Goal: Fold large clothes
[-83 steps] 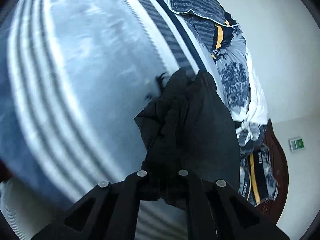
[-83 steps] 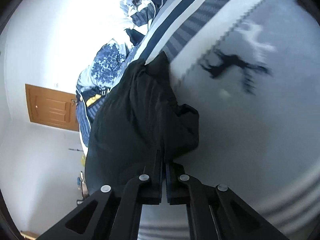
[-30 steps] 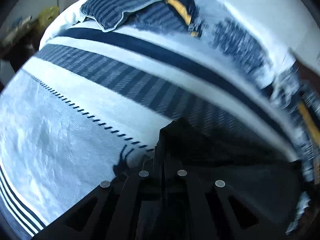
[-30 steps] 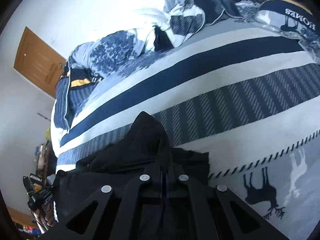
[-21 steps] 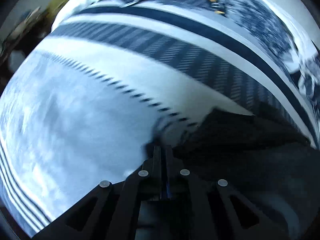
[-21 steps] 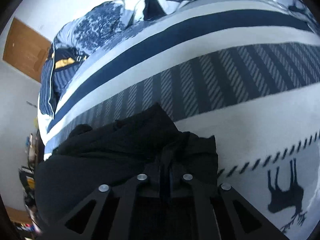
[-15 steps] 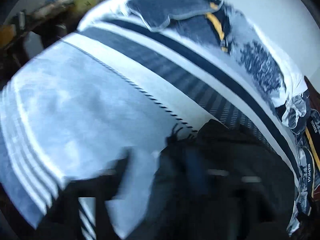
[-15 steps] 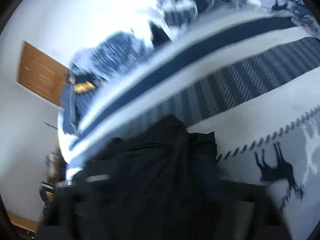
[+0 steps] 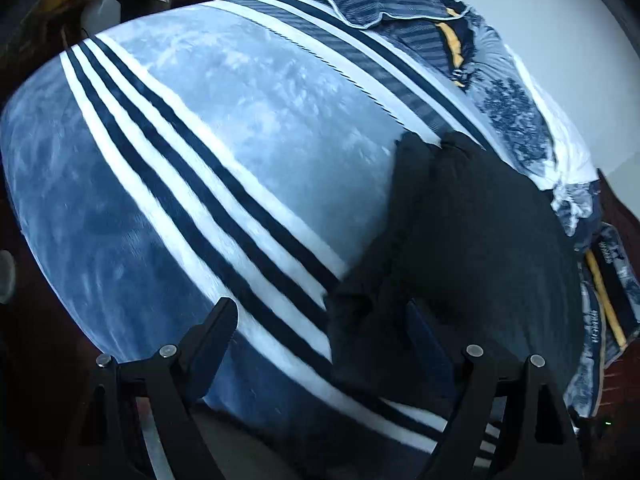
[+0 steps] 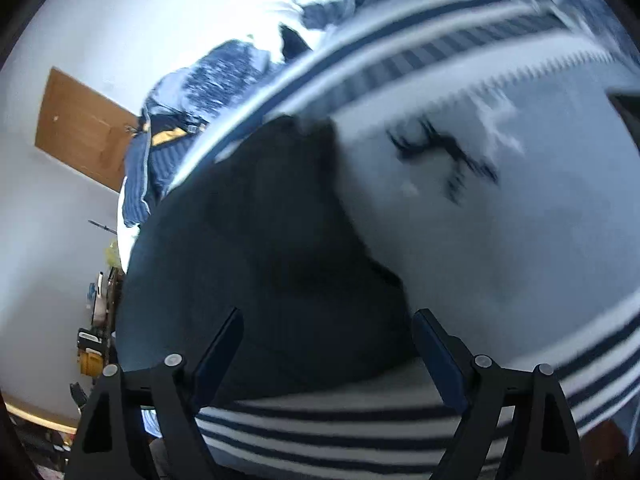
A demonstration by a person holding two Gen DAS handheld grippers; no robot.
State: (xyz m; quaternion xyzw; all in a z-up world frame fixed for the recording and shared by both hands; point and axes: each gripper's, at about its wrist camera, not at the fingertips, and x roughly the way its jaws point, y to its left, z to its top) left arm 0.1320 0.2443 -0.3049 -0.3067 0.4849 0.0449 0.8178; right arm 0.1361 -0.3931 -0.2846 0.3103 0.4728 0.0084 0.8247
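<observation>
A black garment lies folded flat on the blue and white striped blanket of a bed. It also shows in the right wrist view, blurred. My left gripper is open and empty, held above the garment's near left edge. My right gripper is open and empty, held above the garment's near right edge.
A heap of blue patterned bedding and pillows lies along the far side of the bed. A wooden door is in the white wall. Cluttered furniture stands beside the bed. The blanket's deer print lies right of the garment.
Both grippers were shut on the black garment and lowered it onto the blanket. They have opened, let go and pulled back toward the bed's near edge.
</observation>
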